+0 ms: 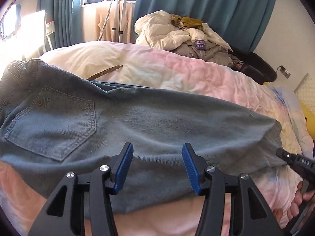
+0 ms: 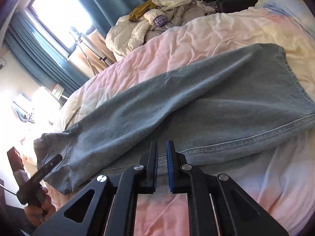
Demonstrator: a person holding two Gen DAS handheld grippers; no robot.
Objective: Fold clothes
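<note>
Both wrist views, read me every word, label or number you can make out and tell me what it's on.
"DAS": white letters on the right gripper, cut off by the picture's edge.
"AN / YU": purple patch on the grey garment in the clothes pile, partly hidden by a fold.
Lettering on the left gripper: too blurred to read.

Light-blue jeans [image 1: 149, 122] lie flat — back pocket up — on the bed

Left tongs [image 1: 157, 167] angled downward, blue pads [image 1: 125, 169] standing well apart, nothing between them. Right tongs [image 2: 161, 165] tilted down too, jaws nearly together with only a thin gap, gripping nothing. A hand [image 2: 42, 206] wraps the left handle; fingers [image 1: 301, 194] curl round the right one.
</note>
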